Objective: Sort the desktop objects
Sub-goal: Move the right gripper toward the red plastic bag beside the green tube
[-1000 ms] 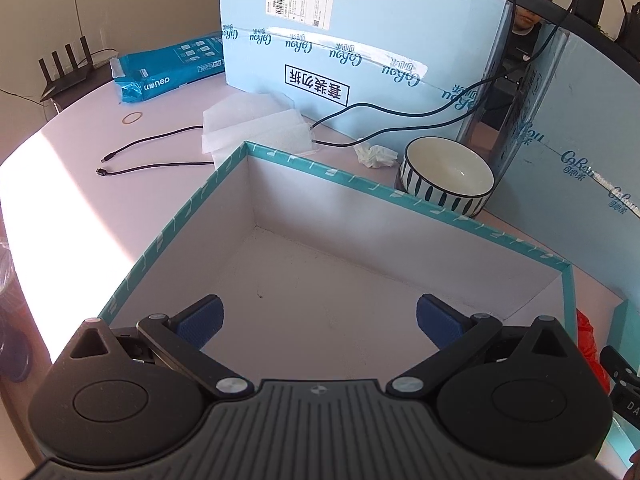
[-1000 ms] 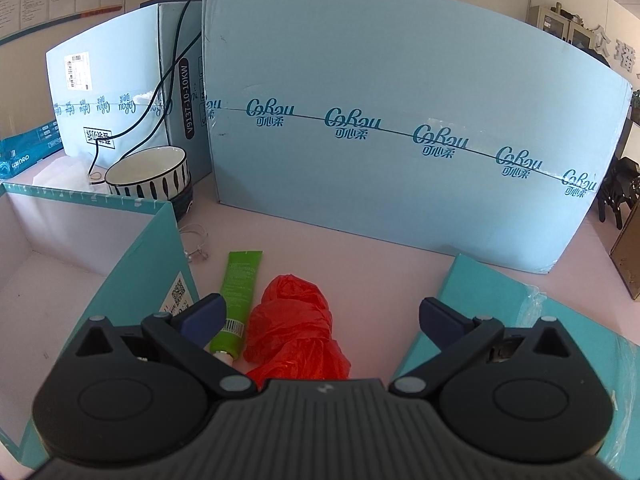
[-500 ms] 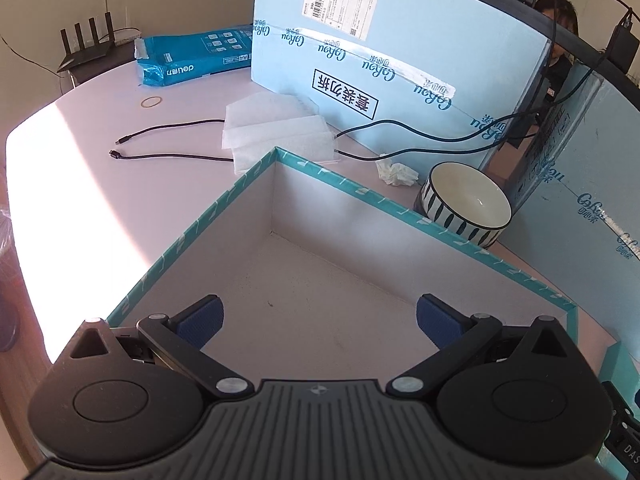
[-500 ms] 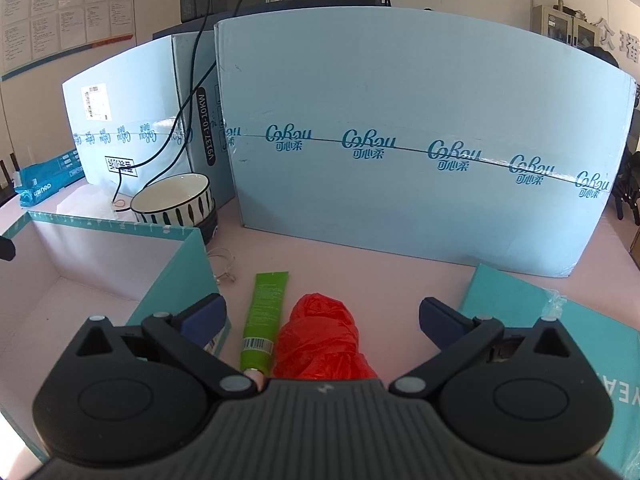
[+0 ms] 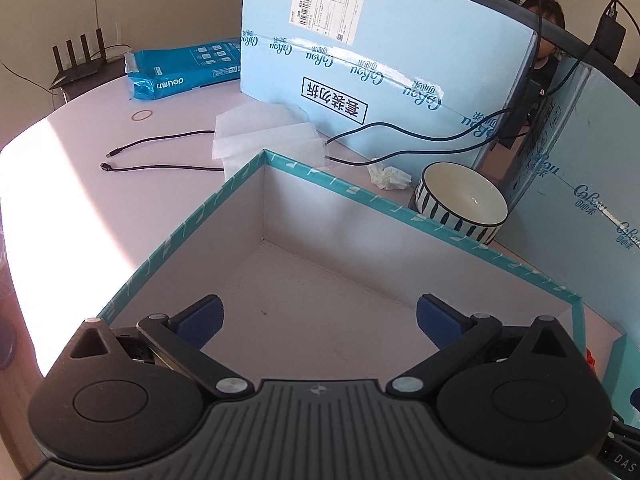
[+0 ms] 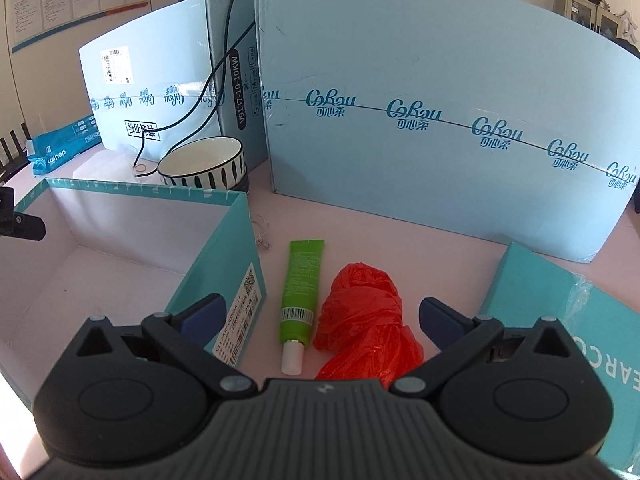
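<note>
**Both hands empty, tube and bag waiting beside the box**

My right hand-held gripper (image 6: 320, 316) hangs wide open and empty above the green plastic squeeze tube (image 6: 302, 292) and the crumpled red plastic bag (image 6: 364, 316), which lie just beside each other on the pink bench (image 6: 400, 232). I judge the tube light and slightly slippery, best pinched across its middle; the bag is soft, so I'd bunch it at its thickest. My left hand-held gripper (image 5: 318, 316), equally open and empty, hovers over the teal cardboard box (image 5: 400, 204) with its bare white interior. Beyond stands a striped ceramic bowl (image 5: 460, 204), breakable.
</note>
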`<action>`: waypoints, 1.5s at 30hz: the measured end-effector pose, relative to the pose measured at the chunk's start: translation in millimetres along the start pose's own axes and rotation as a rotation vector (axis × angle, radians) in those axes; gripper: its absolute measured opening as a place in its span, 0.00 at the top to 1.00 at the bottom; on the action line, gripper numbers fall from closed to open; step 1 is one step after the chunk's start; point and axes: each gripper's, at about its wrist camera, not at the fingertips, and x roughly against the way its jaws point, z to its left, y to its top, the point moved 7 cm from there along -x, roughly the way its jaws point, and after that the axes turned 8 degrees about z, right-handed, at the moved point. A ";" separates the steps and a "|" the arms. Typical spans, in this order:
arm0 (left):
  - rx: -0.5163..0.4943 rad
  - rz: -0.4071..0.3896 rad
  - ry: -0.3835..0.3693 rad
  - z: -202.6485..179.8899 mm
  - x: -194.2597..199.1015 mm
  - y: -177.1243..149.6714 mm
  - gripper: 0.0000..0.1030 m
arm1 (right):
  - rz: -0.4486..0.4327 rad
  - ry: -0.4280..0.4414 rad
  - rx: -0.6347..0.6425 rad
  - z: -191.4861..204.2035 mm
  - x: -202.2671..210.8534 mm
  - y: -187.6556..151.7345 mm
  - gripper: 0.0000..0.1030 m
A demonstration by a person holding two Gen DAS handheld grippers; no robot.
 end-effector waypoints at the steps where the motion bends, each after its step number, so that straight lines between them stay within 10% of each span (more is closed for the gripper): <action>1: -0.012 -0.009 -0.004 -1.5 0.7 0.4 0.00 | 0.002 -0.031 0.011 -0.3 -1.2 -1.6 0.00; 18: 0.001 -0.034 -0.207 -8.9 34.8 -31.5 0.00 | -0.024 -0.048 -0.117 -36.6 -13.1 -6.7 0.00; 45: 0.041 -0.033 -0.085 -7.8 39.5 -37.8 0.00 | 0.034 -0.010 -0.077 -43.6 -45.5 2.0 0.01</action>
